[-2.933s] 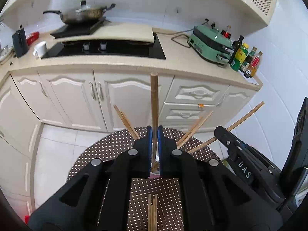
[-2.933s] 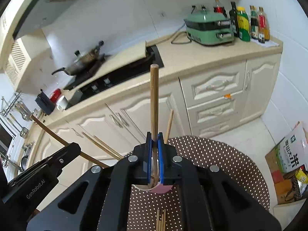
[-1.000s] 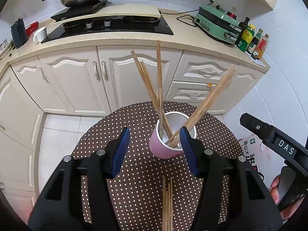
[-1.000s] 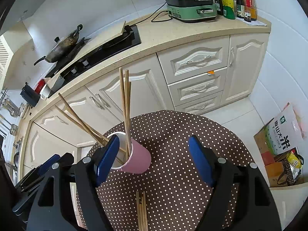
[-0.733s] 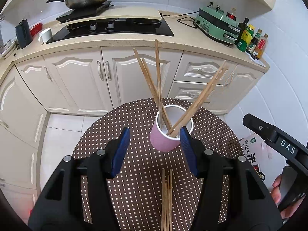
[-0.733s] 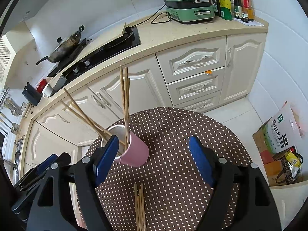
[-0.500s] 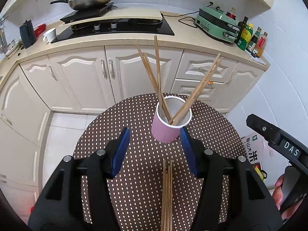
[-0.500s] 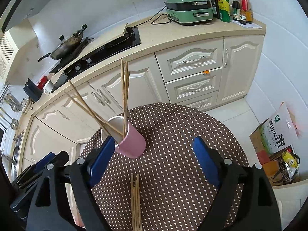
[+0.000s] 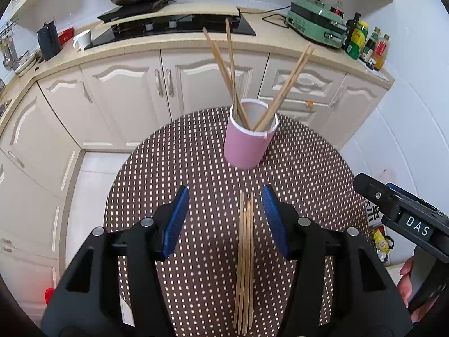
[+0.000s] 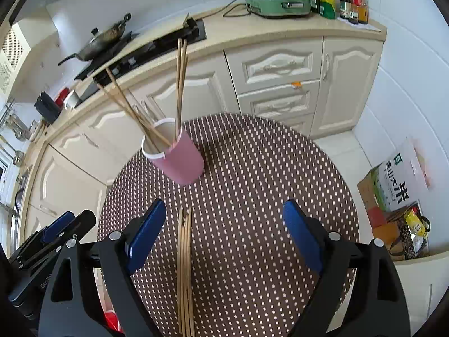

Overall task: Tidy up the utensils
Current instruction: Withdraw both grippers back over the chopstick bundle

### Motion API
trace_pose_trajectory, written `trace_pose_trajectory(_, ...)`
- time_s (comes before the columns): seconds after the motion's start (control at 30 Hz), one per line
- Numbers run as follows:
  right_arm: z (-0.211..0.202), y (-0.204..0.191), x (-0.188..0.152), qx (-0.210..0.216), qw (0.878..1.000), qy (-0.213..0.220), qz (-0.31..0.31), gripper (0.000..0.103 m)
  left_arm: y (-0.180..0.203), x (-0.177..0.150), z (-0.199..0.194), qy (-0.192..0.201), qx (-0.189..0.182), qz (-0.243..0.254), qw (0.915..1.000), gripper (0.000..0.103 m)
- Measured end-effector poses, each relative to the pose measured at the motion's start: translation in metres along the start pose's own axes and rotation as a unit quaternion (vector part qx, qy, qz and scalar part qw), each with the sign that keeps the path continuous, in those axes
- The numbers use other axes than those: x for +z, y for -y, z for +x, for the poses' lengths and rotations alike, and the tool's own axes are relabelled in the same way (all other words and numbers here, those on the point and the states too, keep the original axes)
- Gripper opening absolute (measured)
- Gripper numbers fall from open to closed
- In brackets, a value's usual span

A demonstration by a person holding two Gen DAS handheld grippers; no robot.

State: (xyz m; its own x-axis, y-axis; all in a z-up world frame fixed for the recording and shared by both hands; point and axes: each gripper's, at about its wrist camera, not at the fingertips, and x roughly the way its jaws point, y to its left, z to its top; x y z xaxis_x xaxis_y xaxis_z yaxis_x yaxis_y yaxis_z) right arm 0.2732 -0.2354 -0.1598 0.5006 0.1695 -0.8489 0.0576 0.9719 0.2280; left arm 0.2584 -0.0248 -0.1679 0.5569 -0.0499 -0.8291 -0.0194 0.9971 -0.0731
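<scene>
Black hand-held grippers, left (image 9: pixel 224 219) and right (image 10: pixel 224 230), hover released, tilted down over chopsticks (image 9: pixel 244 252).

Left claw (image 9: pixel 224 216) open, angled downward — right claw (image 10: pixel 224 230) wider, also empty, tilted down.

A pink cylindrical cup with a white rim and pale inside (image 9: pixel 248 143) stands upright toward the far side of a round brown table with white dots (image 9: pixel 308 168). Several long wooden chopsticks (image 9: pixel 228 67) stand in it, leaning apart in a fan. A bundle of loose wooden chopsticks (image 9: pixel 244 255) lies flat and parallel on the table, nearer than the cup and apart from it.
</scene>
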Motion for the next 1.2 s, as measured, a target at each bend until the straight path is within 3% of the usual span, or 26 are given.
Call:
trace_pose_trajectory(0.23, 0.015, 0.005, -0.032, -0.008, 0.999, -0.037, 0.000, 0.083, -0.004, -0.031, 0.009, -0.025, 0.009, -0.003, 0.9996, 0.056)
trace_pose_trajectory(0.6, 0.051, 0.007, -0.074, -0.023, 0.994, -0.107, -0.005, 0.083, -0.020, -0.077, 0.041, -0.078, 0.042, -0.011, 0.9960, 0.070)
trace_pose_trajectory(1.2, 0.106, -0.017, -0.107, -0.041, 0.983, -0.174, -0.042, 0.083, -0.050, -0.116, 0.088, -0.158, 0.069, -0.029, 0.9845, 0.079)
